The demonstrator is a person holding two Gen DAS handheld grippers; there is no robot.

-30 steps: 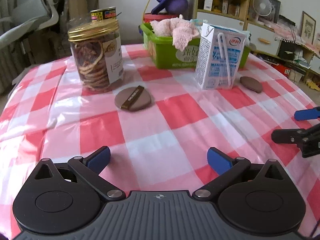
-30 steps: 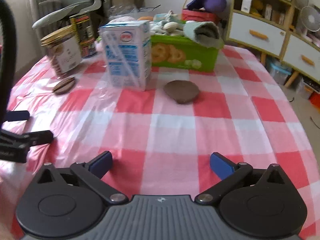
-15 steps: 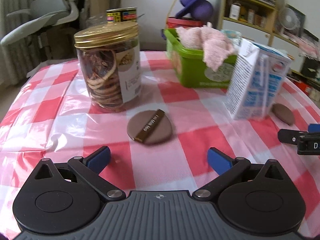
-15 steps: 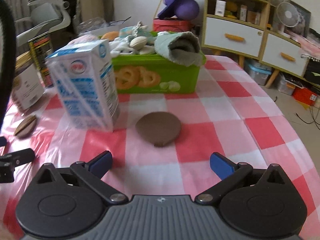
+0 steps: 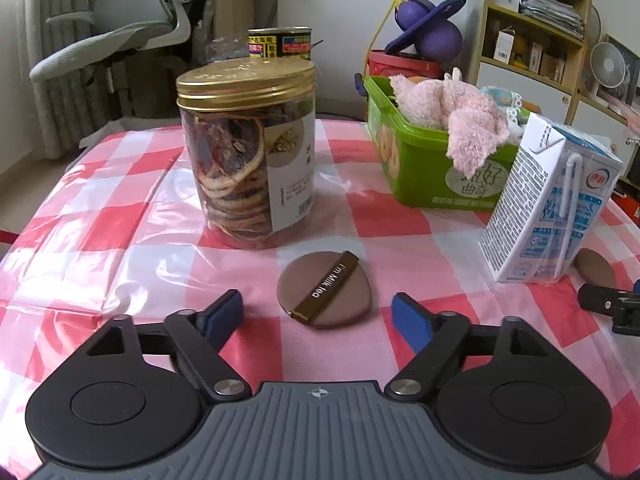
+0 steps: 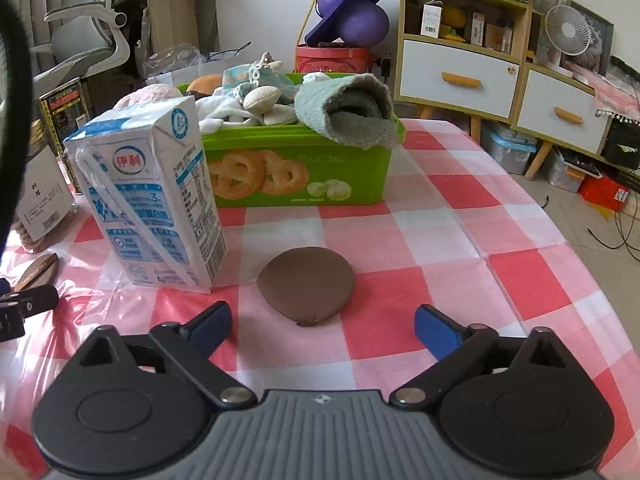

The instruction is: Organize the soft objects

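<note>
A brown round puff with a ribbon band [image 5: 324,290] lies flat on the checked tablecloth, just ahead of my left gripper [image 5: 318,314]. That gripper's jaws are closing, and its blue pads stand clear of the puff on both sides. A second, plain brown puff [image 6: 306,284] lies in front of my right gripper [image 6: 322,324]. Its jaws are closing too and touch nothing. A green bin [image 6: 340,176] behind holds towels, socks and plush pieces. Pink plush [image 5: 460,116] hangs over the bin's rim.
A milk carton [image 6: 152,200] stands close to the left of the plain puff. A gold-lidded jar of dried slices [image 5: 248,156] stands right behind the banded puff, with a can [image 5: 280,44] further back. Shelves, drawers and an office chair surround the table.
Both grippers have come closer to their puffs, which now sit larger and nearer the fingertips. The left view has swung towards the jar. Both pairs of fingers stand slightly narrower.
</note>
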